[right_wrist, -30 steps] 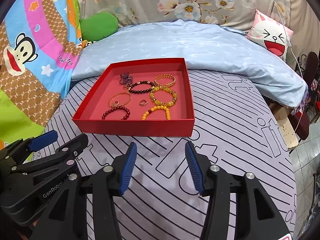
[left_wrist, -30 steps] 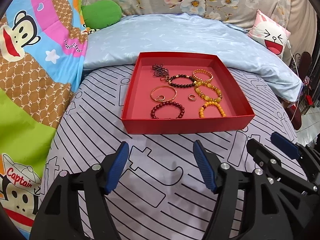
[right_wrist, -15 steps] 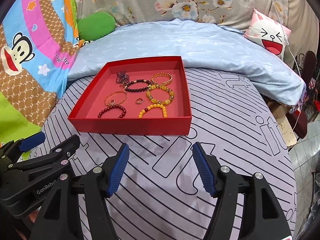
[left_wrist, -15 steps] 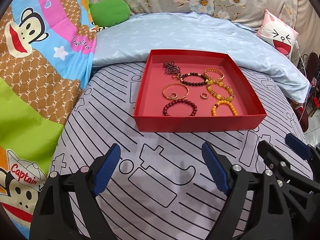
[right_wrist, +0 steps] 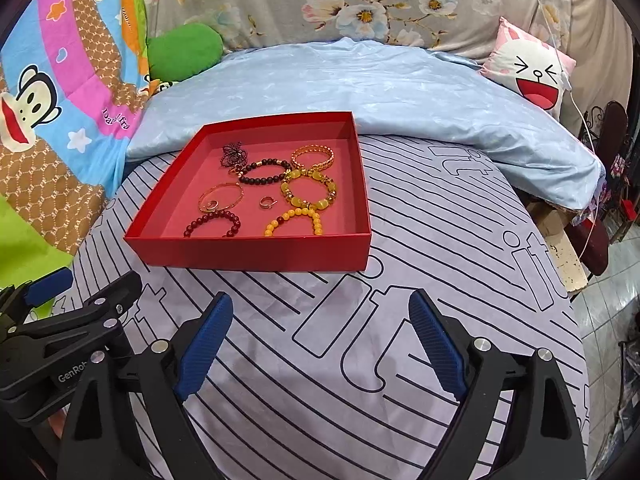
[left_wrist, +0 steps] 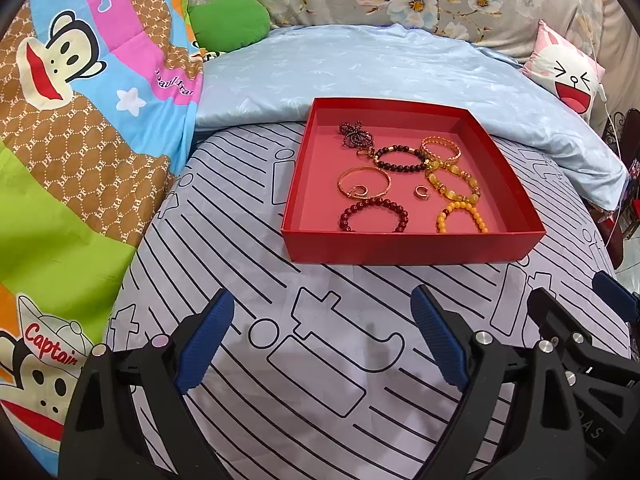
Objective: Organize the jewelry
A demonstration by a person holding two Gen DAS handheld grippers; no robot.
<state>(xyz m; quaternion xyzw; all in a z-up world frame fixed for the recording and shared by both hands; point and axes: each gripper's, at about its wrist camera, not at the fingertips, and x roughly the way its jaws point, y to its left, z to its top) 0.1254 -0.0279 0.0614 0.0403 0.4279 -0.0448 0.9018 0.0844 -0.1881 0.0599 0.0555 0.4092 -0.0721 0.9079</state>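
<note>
Jewelry (left_wrist: 412, 184) fills a red box (left_wrist: 408, 246); "GenRob" marks the left gripper (right_wrist: 48, 304), both grippers' jaws opening, empty.

Both my wrist views are bright and evenly lit — soft, diffuse light with no hard glare anywhere. Colours come through saturated and focus is crisp from the near sheet (left_wrist: 320, 380) to the far floral cloth (right_wrist: 360, 8); I see no motion blur. Shadows are faint: soft grey smudges lie on the sheet between the fingers (left_wrist: 208, 344), and the red box (left_wrist: 400, 246) drops only a thin dark line along its near wall. The fisheye bends everything — the stripes on the sheet bow outward and the box edges curve. Black vignette fills the corners of each frame. At the far right edge, the floor (right_wrist: 600, 320) looks dimmer.
</note>
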